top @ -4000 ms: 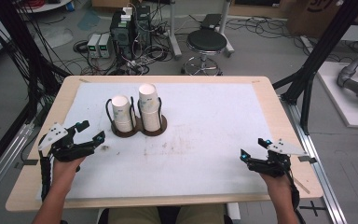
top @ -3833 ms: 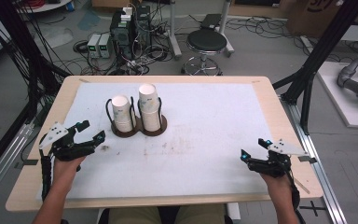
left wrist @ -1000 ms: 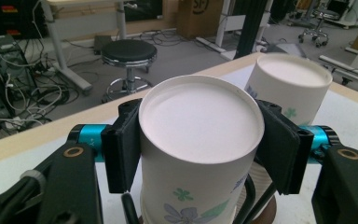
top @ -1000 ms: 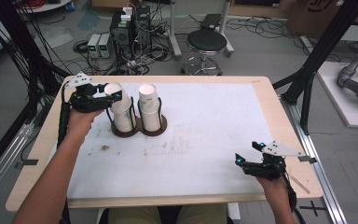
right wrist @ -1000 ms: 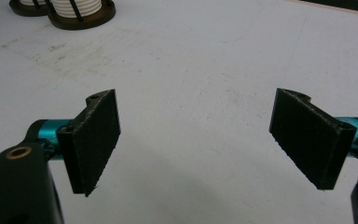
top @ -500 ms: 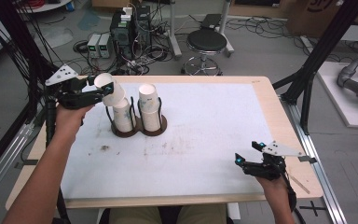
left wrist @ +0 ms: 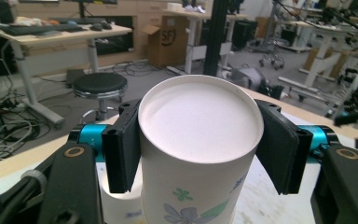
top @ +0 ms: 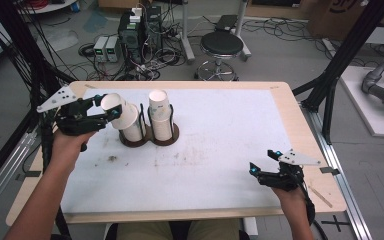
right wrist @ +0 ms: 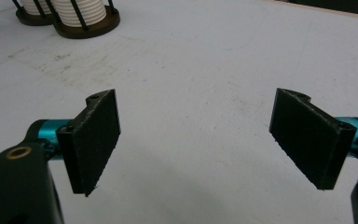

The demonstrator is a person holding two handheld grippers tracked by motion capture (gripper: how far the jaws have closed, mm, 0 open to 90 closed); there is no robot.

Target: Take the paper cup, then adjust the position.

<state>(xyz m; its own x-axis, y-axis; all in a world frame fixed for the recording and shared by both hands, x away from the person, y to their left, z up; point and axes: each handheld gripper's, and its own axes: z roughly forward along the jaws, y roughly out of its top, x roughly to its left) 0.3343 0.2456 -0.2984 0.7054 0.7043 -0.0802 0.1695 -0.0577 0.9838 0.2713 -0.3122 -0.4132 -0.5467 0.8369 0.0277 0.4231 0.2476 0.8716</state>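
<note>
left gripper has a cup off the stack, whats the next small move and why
Probably carry the paper cup clear of the left stack toward open table. The left gripper is shut on it, tilted, still close above the stack; the right gripper waits open, holding nothing.

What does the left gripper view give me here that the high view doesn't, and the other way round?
Left gripper view: the flower print on the paper cup and both pads pressed against its sides. High view: the cup tilted off the left stack, the second stack beside it, and the right gripper open, low over the white table. Both: the left gripper shut on that upside-down cup.
</note>
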